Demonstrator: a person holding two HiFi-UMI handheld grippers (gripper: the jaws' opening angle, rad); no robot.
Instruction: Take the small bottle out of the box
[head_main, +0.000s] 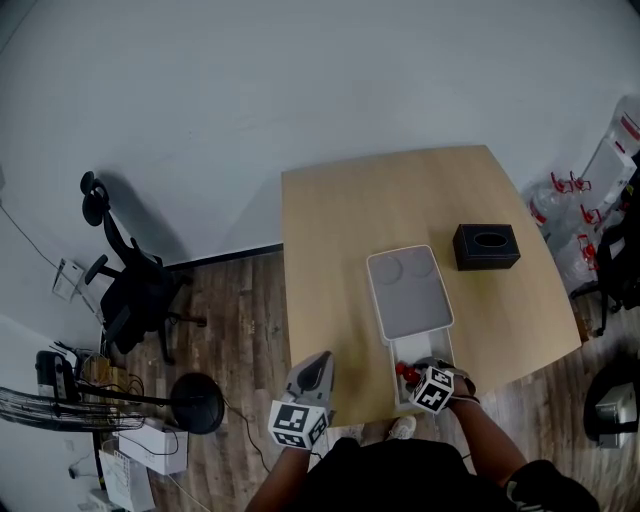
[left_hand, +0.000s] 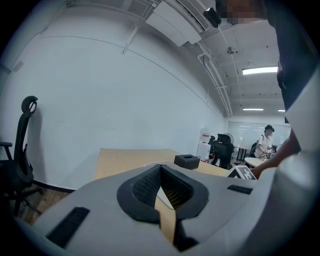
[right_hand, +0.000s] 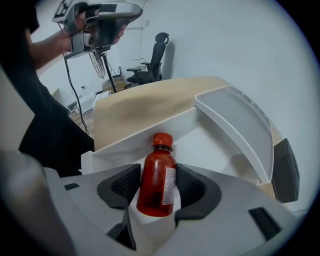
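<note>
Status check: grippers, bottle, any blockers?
Right gripper shut on small bottle, inside box. Left gripper shut, empty, off to the side. Lid open, nothing blocking.

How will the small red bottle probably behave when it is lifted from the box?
The small bottle looks rigid, so it should keep its shape. Its smooth round body may twist between the pads. It seems full of red liquid, so fairly heavy for its size.
</note>
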